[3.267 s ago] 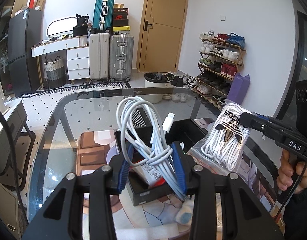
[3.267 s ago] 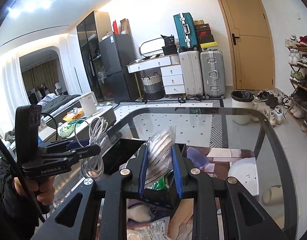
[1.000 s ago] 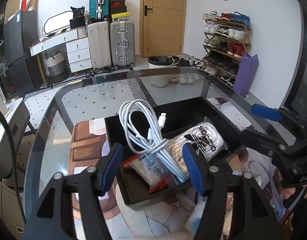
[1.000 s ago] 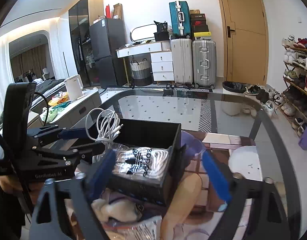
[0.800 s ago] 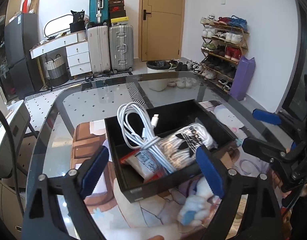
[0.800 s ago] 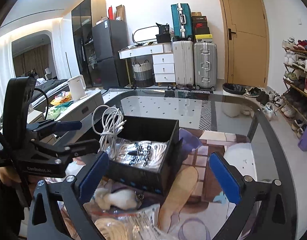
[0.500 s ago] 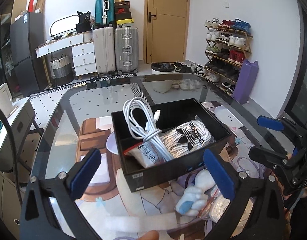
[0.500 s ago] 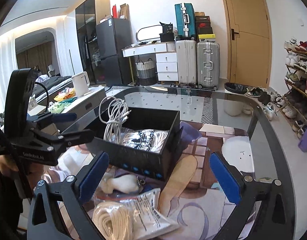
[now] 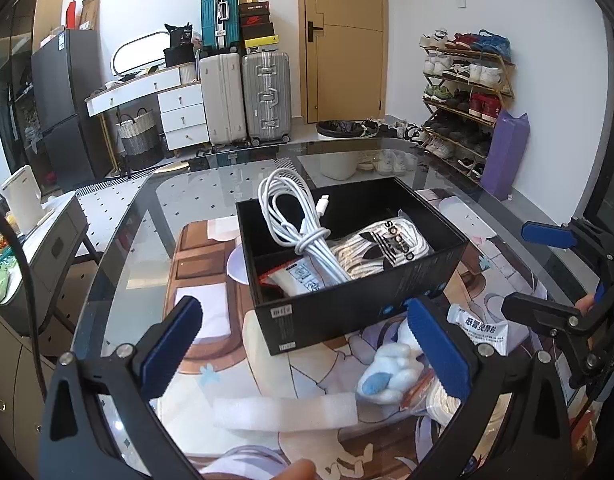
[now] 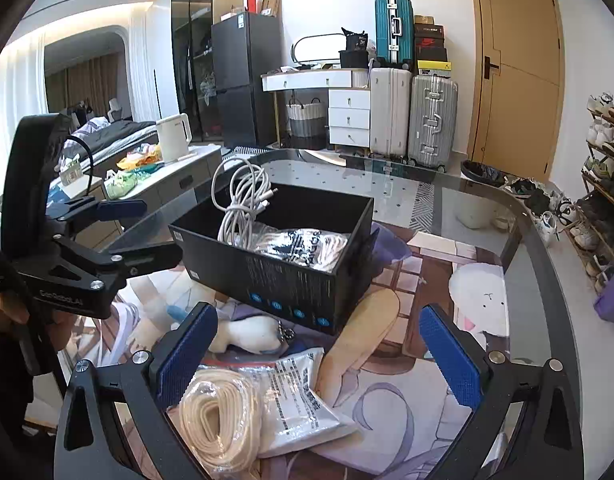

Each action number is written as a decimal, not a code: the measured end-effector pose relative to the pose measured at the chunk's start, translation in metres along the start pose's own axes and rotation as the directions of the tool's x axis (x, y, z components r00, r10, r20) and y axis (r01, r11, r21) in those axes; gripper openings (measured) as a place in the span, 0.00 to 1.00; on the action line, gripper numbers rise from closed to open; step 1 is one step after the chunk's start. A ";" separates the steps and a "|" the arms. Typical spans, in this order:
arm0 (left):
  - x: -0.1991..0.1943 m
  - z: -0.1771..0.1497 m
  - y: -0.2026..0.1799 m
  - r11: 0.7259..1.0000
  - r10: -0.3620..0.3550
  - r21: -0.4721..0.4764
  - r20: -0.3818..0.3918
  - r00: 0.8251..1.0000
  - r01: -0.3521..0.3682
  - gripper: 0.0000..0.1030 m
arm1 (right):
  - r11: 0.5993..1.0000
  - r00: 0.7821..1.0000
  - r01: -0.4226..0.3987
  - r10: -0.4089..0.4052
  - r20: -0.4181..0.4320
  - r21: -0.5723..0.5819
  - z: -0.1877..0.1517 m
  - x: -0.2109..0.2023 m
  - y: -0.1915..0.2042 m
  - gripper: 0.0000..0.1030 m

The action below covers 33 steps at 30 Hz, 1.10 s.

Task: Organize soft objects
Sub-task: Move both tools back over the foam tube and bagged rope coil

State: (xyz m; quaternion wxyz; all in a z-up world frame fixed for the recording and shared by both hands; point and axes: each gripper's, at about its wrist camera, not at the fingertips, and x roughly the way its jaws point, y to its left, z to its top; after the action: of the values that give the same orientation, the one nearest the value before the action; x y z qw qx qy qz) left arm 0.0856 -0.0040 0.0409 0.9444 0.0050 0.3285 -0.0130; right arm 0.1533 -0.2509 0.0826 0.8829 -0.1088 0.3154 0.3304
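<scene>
both of my grippers are spread wide and carry nothing. my left gripper [image 9: 303, 344] hangs just in front of the black box [image 9: 359, 308], and my right gripper [image 10: 319, 356] hangs over the loose things at the box's near side, because that is where the unsorted items lie.

the box sits on the glass table [image 9: 119, 240] as the collecting place. inside it, the white cable [image 9: 291, 216] stands up against the far left wall with its loops rising above the rim, since it is too springy to lie flat. the bagged white laces [image 9: 383, 248] lie flat beside it, and a small packet [image 9: 299, 280] is tucked at the near wall under the cable's tail.

outside the box lie the small plush toy [image 10: 247, 336], touching the box's near wall, the bagged cream rope [image 10: 219, 420], a white sachet [image 10: 299, 404] overlapping the rope bag, and a white foam strip [image 9: 283, 410].

i judge the rope bag the natural next pick for my right gripper, since it lies right under the open jaws.
</scene>
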 end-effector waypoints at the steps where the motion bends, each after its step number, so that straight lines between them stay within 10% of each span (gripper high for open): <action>1: -0.001 -0.001 0.000 1.000 0.003 0.000 0.000 1.000 -0.003 1.00 | 1.000 1.000 -0.001 0.001 -0.003 0.000 -0.001 0.000 -0.001 0.99; 33: -0.006 -0.059 0.011 0.999 -0.020 -0.028 -0.073 0.997 0.018 1.00 | 0.997 0.989 -0.039 0.030 -0.142 -0.063 -0.012 0.009 0.009 0.99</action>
State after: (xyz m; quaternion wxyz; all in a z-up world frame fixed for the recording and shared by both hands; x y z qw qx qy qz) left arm 0.0442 0.0080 -0.0020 0.9316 -0.0104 0.3630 -0.0175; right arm 0.1471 -0.2444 0.0680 0.8484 -0.1553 0.3680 0.3474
